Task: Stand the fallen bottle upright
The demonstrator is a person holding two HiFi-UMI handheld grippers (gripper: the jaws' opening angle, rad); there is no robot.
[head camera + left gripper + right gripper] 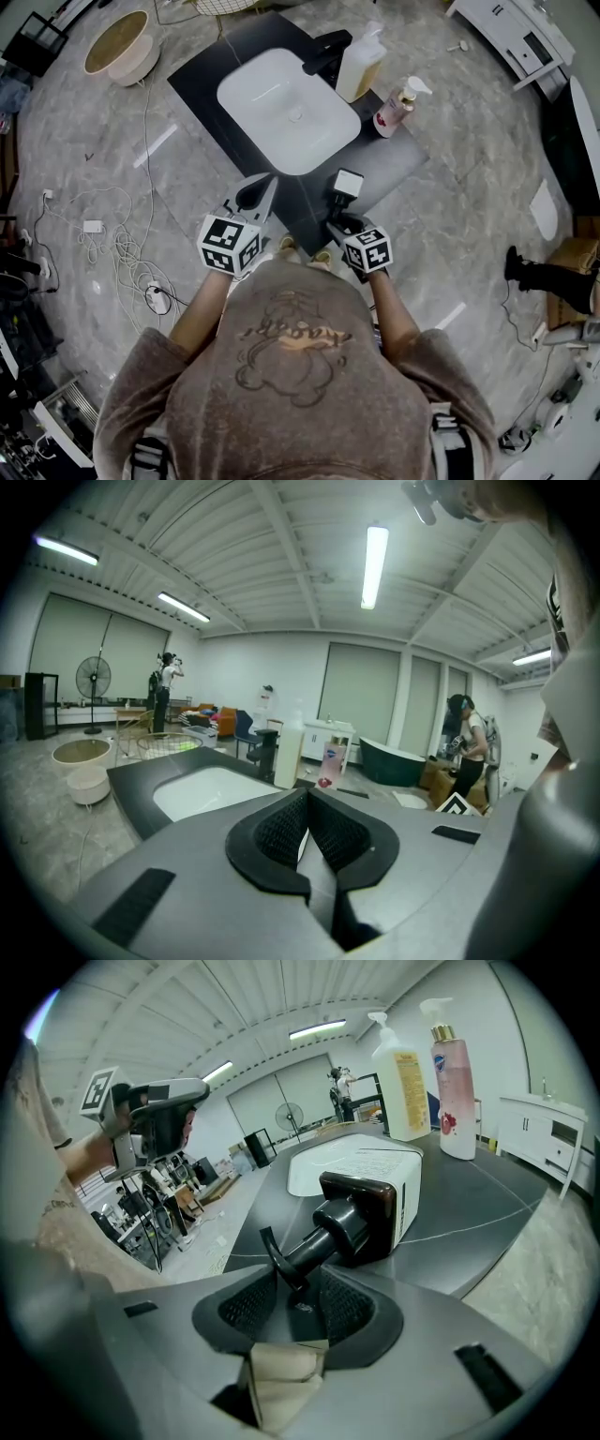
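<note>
In the head view the right gripper (339, 217) covers most of the bottle (349, 182). Only its white, square-cornered far end shows, lying on the dark table (398, 161) just beside the near corner of the white basin (286, 108).

The right gripper view shows more. The bottle (380, 1180) lies on its side, a boxy white body with a glossy dark collar and a black plastic pump (319, 1241) pointing toward the camera. The print on its upper face is too small to read. The right gripper (300, 1283) has its ribbed black fingers (342, 1307) partly apart, one on each side of the pump's stem. The spout tip sits between them, and they are not visibly clamped on it.

The left gripper (307, 797) is clenched on nothing, its ribbed fingers (281, 832) meeting at the tips.

Past the basin a tall yellow bottle (361, 66) and a rounder pink bottle (396, 108) stand upright, each with a white pump. The table looks smooth and matte, crossed by thin seams.
</note>
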